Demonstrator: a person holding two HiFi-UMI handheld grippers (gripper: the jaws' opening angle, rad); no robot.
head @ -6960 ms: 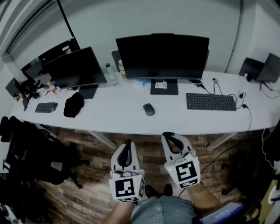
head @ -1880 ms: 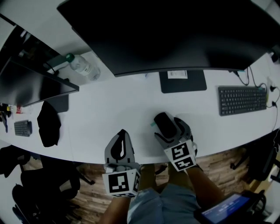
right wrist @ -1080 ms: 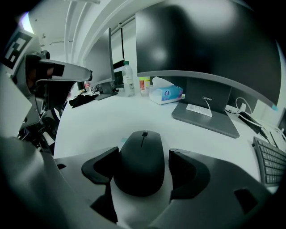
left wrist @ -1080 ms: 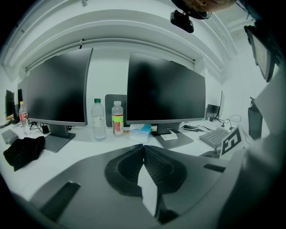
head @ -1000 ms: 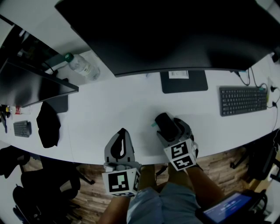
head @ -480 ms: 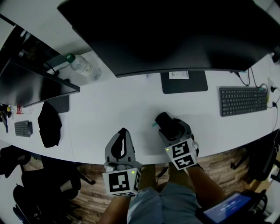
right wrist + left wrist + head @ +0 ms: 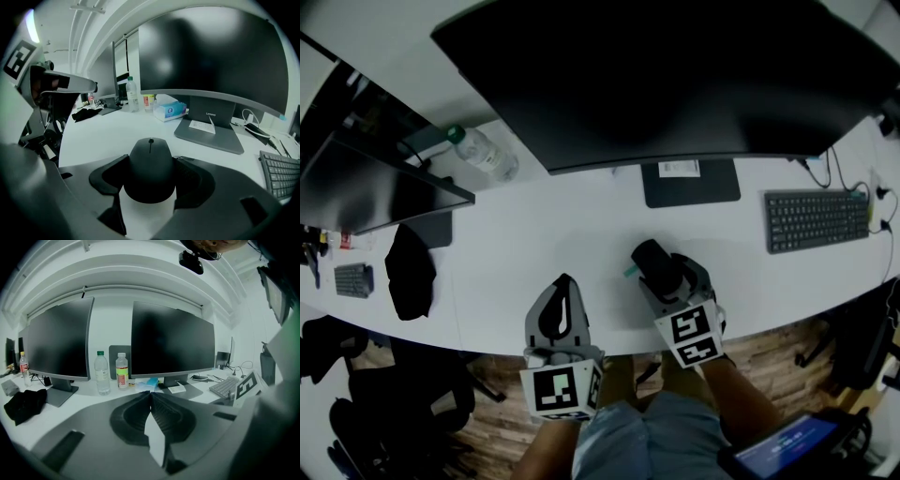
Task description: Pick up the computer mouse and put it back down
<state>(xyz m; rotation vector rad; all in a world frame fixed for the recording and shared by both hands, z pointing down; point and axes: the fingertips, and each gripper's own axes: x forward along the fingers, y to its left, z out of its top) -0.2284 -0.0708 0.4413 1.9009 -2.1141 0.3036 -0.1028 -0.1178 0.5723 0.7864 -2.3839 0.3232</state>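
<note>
Having just closed in, the right hand-held gripper point(image 7: 655, 268) clamps the computer mouse point(image 7: 150, 165) — left hand-held gripper point(image 7: 151, 395) clenched.

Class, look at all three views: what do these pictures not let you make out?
- Whether the black computer mouse touches the white desk: right gripper view, its body hides its underside; the right gripper, jaws just closing, clamps it.
- Top of the large black monitor: head view, cut off by the upper edge.
- Print on the labelled clear plastic bottle: left gripper view, too small.
</note>
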